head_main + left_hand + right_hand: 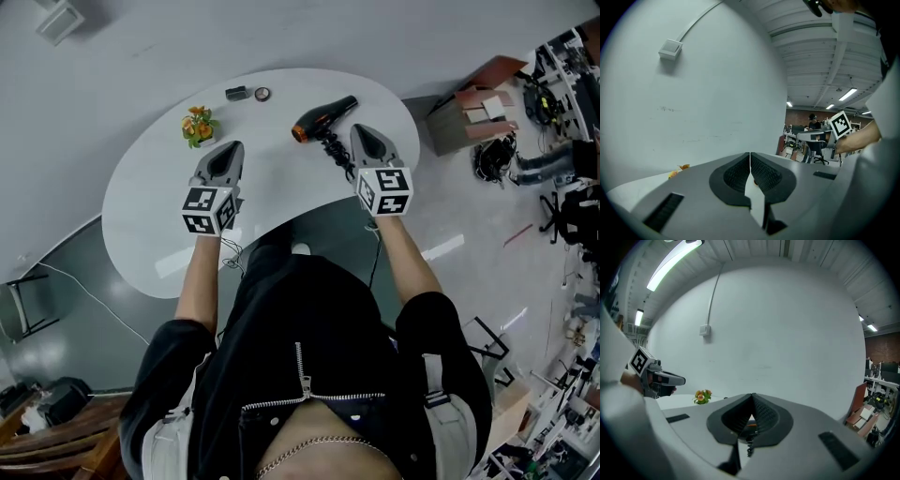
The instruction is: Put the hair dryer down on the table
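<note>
The black hair dryer [323, 119] with an orange nozzle lies on the white table [150, 216], and its coiled cord [341, 159] trails toward me. My right gripper [360, 130] hovers just right of the dryer's handle, its jaws shut and empty. In the right gripper view, below the closed jaws [752, 396], a strip of orange dryer [751, 424] and the cord [749, 446] show. My left gripper [234, 146] is held over the table's left half, away from the dryer. Its jaws [750, 154] meet at the tip with nothing between them.
A small pot of orange flowers [198, 126] stands left of the dryer. A small black item [236, 93] and a ring [262, 94] lie at the far table edge. Cardboard boxes [478, 108] sit on the floor at right, a chair [19, 309] at left.
</note>
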